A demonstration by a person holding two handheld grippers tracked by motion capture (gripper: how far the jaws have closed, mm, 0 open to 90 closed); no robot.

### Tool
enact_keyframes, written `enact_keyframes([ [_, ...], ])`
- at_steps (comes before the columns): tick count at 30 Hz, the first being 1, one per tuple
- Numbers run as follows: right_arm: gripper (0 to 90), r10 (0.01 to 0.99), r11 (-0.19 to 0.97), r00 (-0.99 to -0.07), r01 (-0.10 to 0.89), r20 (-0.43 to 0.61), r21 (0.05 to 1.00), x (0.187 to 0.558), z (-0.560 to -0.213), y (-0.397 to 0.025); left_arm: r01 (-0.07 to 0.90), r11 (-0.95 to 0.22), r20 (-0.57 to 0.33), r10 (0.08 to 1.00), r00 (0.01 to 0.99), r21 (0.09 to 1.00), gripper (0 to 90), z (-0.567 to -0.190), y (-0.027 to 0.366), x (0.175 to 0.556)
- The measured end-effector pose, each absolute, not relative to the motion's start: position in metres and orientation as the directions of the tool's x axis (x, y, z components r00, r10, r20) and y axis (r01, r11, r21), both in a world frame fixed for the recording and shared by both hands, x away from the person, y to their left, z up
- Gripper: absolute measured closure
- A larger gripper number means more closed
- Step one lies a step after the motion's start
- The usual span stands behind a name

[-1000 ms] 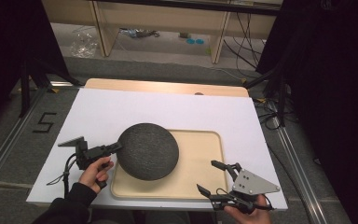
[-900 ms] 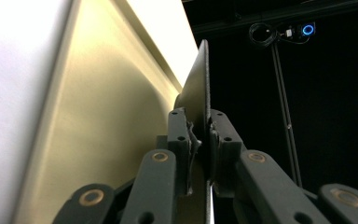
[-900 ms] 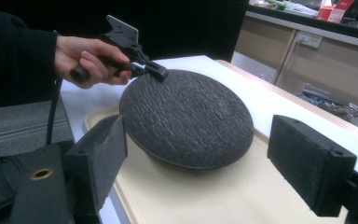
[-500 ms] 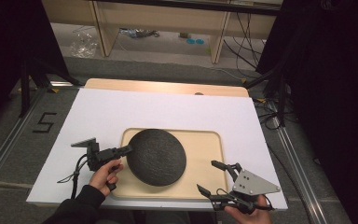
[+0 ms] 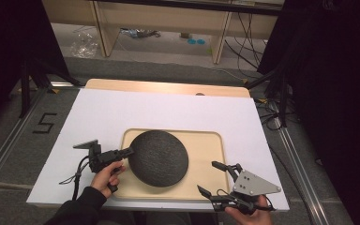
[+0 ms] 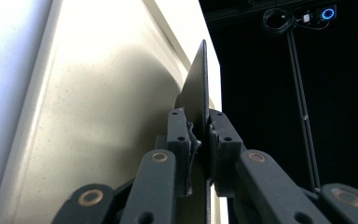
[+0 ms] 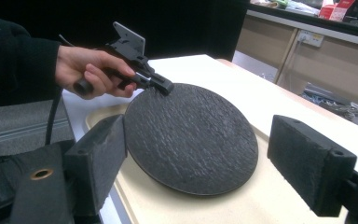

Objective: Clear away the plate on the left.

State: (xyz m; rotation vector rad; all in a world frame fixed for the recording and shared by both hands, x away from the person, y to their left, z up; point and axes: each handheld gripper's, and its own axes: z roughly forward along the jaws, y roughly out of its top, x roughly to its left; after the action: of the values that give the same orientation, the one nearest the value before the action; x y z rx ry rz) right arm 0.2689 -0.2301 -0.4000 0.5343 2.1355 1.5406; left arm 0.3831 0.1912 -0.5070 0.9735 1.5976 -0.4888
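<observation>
Dark room w/ black curtains at both sides; grey floor, wooden shelving (image 5: 164, 23) at the far end, cables on the floor far right. White worktop (image 5: 122, 112) in the middle, its wooden edge showing along the far side. A "5" mark (image 5: 44, 123) on the floor to the left.

Beige tray (image 5: 206, 145) sits on the near-centre of the worktop. Round black plate (image 5: 158, 157), rough textured top, is over the tray's left half, tilted: its left edge is raised, its near-right edge is down on the tray floor (clear in the right gripper view (image 7: 191, 135)).

Left claw (image 5: 127, 152) is clamped on the plate's left rim, held by the left hand (image 5: 105, 176) coming in from the near-left. In the left gripper view the jaws pinch the thin plate edge (image 6: 198, 102) between both pads, tray (image 6: 98, 107) behind it.

Right claw (image 5: 215, 178) is near the tray's near-right corner, jaws spread wide, nothing between them; right hand (image 5: 246, 216) at the near edge holds it, grey three-cornered plate (image 5: 255, 183) on top. Apart from the plate. In the right gripper view its pads (image 7: 307, 163) frame the plate w/ a wide gap.
</observation>
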Motion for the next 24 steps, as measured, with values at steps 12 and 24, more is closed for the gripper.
enact_keyframes([
  [12,20.9,0.548,0.300,-0.826,0.047,-0.132,0.953,0.269,-0.400,-0.230,0.805,0.566,-0.942,0.333,-0.029,0.175,82.1,-0.513,0.185,0.388],
  [24,21.0,0.547,0.301,-0.827,0.047,-0.132,0.953,0.269,-0.400,-0.230,0.815,0.556,-0.941,0.336,-0.039,0.165,82.5,-0.521,0.175,0.392],
])
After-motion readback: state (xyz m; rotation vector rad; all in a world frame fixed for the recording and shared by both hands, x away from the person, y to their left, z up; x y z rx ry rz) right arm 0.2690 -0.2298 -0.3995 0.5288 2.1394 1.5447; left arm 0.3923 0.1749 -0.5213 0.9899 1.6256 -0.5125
